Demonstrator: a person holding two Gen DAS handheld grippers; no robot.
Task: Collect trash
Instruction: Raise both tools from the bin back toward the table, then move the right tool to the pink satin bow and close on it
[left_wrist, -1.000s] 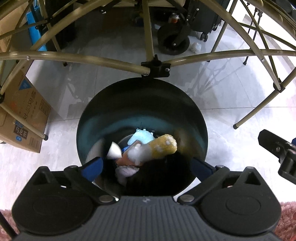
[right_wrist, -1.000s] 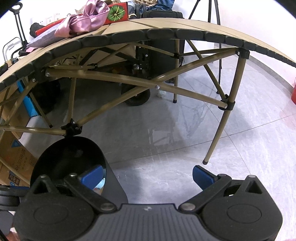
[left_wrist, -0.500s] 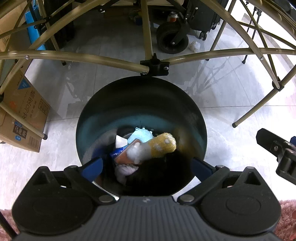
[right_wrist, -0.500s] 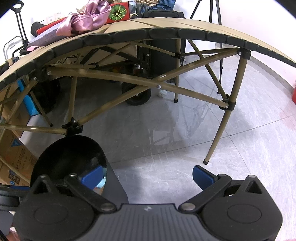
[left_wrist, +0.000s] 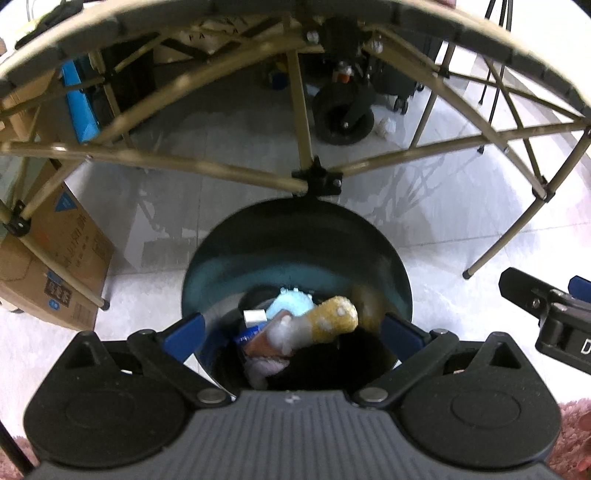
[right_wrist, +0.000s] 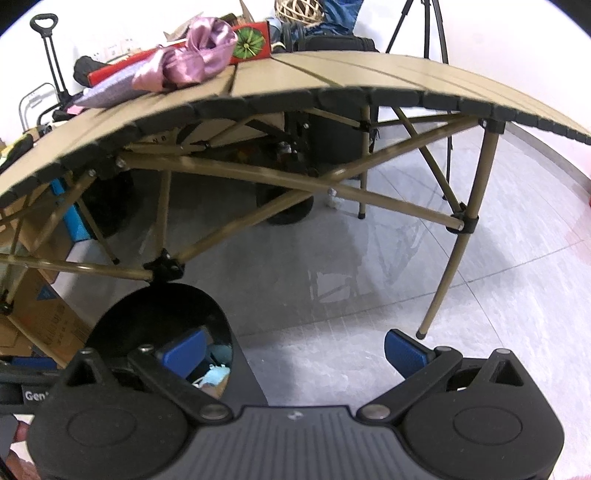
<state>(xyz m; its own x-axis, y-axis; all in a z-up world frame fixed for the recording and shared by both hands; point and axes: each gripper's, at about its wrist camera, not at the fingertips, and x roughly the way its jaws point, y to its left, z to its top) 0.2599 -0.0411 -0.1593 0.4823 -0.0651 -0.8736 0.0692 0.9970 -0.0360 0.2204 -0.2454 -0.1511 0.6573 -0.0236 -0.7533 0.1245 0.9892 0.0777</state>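
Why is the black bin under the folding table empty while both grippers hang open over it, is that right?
Not quite: the bin is not empty. The left wrist view shows trash in it, including a yellow sponge-like piece and a pale blue item. The left gripper and right gripper are indeed open.

Bright, even indoor light fills both views. The glossy pale tiled floor mirrors the tan folding table's legs, with soft glare. Fisheye distortion bows the table edge into an arch. Slight motion blur softens the left view; the round black bin's interior is dim.
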